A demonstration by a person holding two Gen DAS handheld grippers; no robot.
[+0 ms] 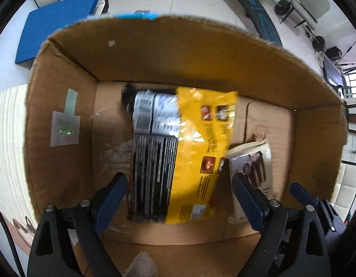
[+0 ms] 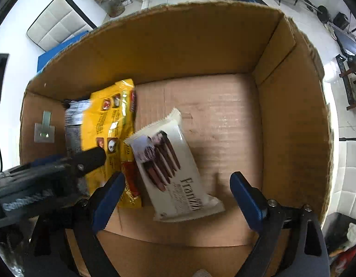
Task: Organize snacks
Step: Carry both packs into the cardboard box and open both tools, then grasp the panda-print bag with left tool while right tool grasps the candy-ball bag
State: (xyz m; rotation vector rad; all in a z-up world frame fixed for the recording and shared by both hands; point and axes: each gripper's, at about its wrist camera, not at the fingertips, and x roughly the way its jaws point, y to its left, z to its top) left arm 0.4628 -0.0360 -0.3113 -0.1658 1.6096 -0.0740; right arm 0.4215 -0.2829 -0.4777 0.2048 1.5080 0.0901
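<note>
White tiled floor with gym gear behind a cardboard box (image 1: 62, 138) holding yellow packet (image 1: 201, 157), dark pack (image 1: 150, 173) and cream wafer pack (image 2: 173, 161) — partly filled, judging by bare cardboard; both left gripper (image 1: 178, 198) and right gripper (image 2: 175, 196) agape, empty — wafer pack fully shown only from right wrist.

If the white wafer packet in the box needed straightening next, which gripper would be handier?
Probably the right gripper: the white wafer packet lies between its open jaws in the cardboard box. The left gripper hangs open over the yellow snack bag instead.
</note>
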